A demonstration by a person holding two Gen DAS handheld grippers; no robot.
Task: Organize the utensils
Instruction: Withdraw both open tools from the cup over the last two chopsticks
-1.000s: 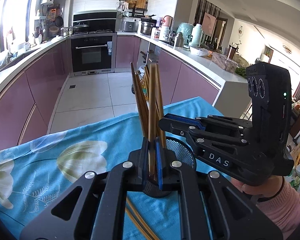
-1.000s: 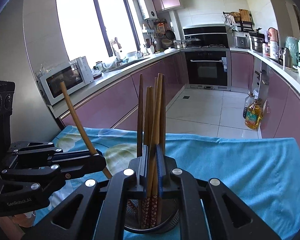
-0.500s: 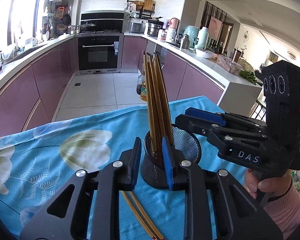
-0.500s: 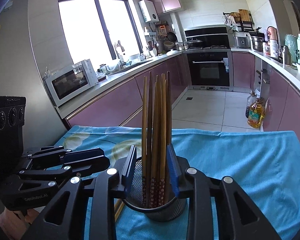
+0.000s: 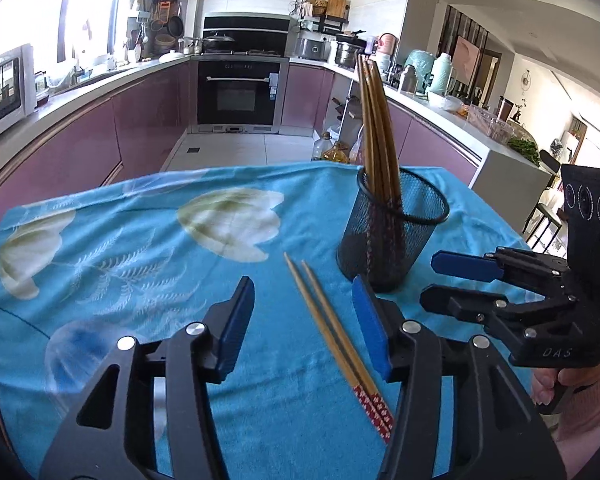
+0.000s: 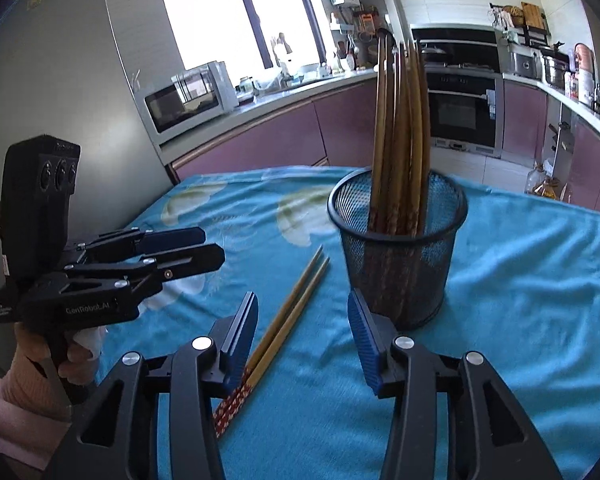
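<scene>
One black mesh cup [image 5: 394, 236] stands on the blue flowered cloth [image 5: 140, 240], toward the far edge of the tabletop. A bundle of brown chopsticks [image 5: 374, 128] stands upright in the cup, leaning against its rim; they overlap, so the count is unclear, though at least five tips show in the right wrist view. Two more chopsticks [image 5: 332, 332] lie flat on the cloth just beside the cup, side by side and touching along most of their length, with red patterned ends toward the near edge and plain tips toward the cup.

There are two grippers, each held in one hand. The left gripper [image 5: 302, 320] has just been opening its jaws; they now stand about half open with nothing between the blue pads, and the two loose chopsticks lie on the cloth below the gap. The right gripper [image 6: 302, 336] has likewise just been opening; its jaws are about half open and empty, with the cup just beyond its right finger and the loose pair under its left one.

The right gripper's body reads "DAS" in the left wrist view. The left one reads "GenRobot.AI" in the right wrist view. Each has three round lenses on its upright housing. A pink sleeve [image 6: 8, 400] covers the left wrist.
</scene>
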